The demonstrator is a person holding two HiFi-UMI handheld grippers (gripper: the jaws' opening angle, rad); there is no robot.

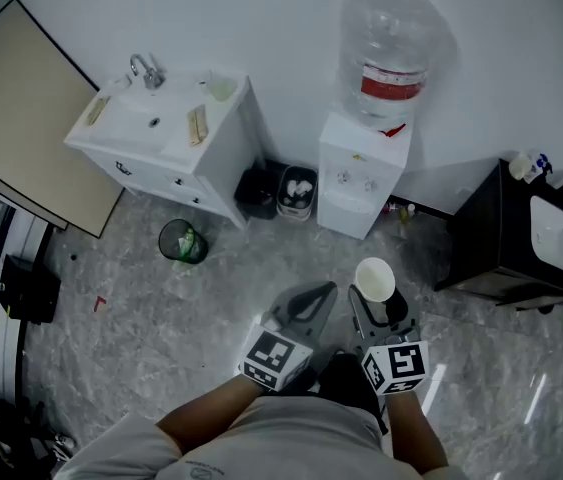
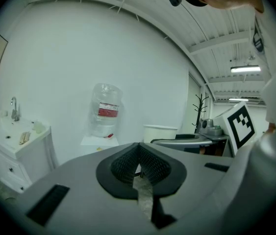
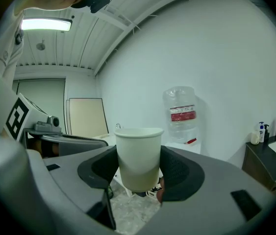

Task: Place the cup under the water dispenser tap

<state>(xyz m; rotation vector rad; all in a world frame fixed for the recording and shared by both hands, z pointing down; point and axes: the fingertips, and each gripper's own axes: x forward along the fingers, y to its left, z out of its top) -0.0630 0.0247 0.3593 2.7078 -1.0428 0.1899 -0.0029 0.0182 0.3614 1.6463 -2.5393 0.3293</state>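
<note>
A white paper cup stands upright between the pads of my right gripper, which is shut on it. My left gripper is beside it to the left, shut with nothing between its pads. The white water dispenser, topped by a clear bottle with a red label, stands against the wall ahead of both grippers. Its taps show on its front in the head view. The cup is well short of the dispenser.
A white sink cabinet stands left of the dispenser. Two small bins sit between them, and a green waste basket is on the marble floor. A black cabinet with a basin stands at the right. A door panel leans at far left.
</note>
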